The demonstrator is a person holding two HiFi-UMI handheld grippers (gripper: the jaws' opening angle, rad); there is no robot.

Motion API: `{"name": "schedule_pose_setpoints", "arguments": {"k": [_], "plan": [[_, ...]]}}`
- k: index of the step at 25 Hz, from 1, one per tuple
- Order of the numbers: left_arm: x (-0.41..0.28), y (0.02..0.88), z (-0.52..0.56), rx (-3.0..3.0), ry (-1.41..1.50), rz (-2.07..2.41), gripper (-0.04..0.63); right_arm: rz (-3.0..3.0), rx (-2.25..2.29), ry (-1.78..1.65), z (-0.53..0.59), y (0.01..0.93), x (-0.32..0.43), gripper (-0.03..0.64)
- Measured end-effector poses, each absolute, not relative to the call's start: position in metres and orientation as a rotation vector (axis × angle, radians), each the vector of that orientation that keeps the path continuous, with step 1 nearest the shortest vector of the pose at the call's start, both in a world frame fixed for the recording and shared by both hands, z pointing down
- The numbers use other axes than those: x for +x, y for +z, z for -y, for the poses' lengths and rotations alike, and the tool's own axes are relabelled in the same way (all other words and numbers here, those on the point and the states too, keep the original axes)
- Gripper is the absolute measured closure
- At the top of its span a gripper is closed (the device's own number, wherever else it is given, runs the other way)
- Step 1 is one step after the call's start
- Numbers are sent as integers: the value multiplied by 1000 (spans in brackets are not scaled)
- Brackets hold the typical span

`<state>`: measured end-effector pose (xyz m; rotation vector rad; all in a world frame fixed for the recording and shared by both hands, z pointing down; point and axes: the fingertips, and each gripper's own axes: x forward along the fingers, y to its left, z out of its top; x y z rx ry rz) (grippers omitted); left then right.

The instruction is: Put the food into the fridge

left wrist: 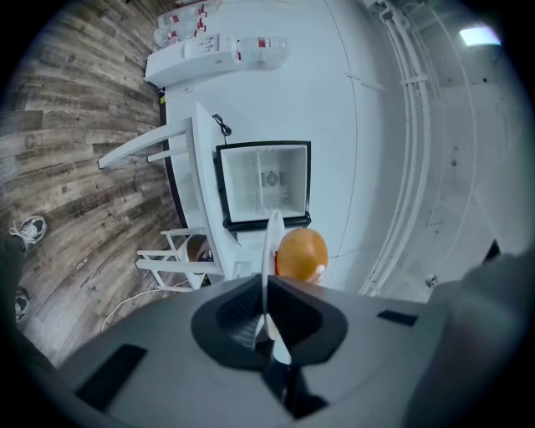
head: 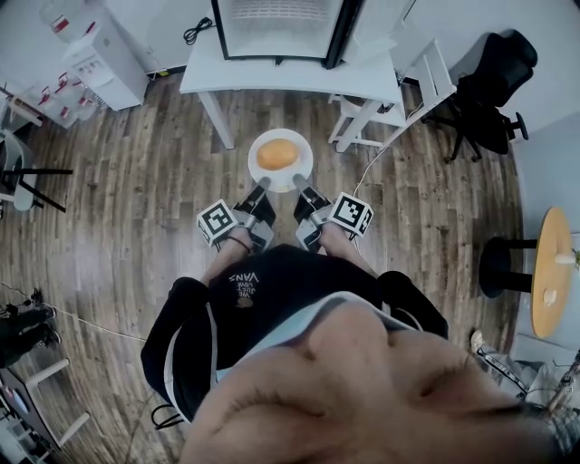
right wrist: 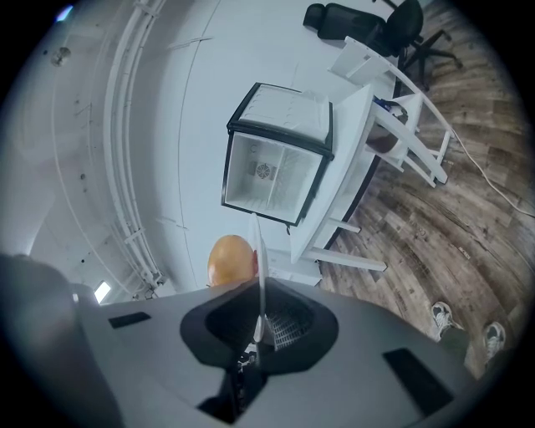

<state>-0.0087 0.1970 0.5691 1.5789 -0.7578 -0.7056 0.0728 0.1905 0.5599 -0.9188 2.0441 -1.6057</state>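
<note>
**White plate [head: 256, 169] pinched from two sides**

Gripped edge-on at the rim: left tool [head: 264, 185] clamped tight on one side, right tool [head: 300, 182] clamped on the opposite side. Probably done that way to keep it level and stop the round orange food [head: 277, 154] rolling off the middle. Held up in the air over the wood floor [head: 136, 199], short of the table [head: 290, 77]. Fridge [head: 276, 27] up on top with its door open, looking ready for loading. Not in yet.
</note>
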Motion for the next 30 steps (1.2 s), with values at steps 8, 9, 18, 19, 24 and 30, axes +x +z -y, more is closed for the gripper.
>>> {"name": "schedule_pose_setpoints", "arguments": {"k": [8, 9, 18, 19, 24, 30], "plan": [[-12, 579, -173, 1579, -680, 738, 571, -2022, -921, -1575, -168, 566, 68, 595], [-12, 580, -170, 1581, -682, 734, 571, -2024, -922, -1572, -165, 567, 68, 595], [-42, 560, -97, 1578, -675, 712, 571, -2005, -954, -1574, -93, 548, 38, 595], [-44, 560, -93, 1577, -678, 707, 571, -2004, -957, -1572, -90, 547, 36, 595], [-55, 558, -73, 1576, -683, 695, 571, -1996, -973, -1567, -70, 544, 26, 595], [-65, 560, -45, 1590, -676, 669, 571, -1973, -985, -1547, -44, 546, 14, 595]]}}
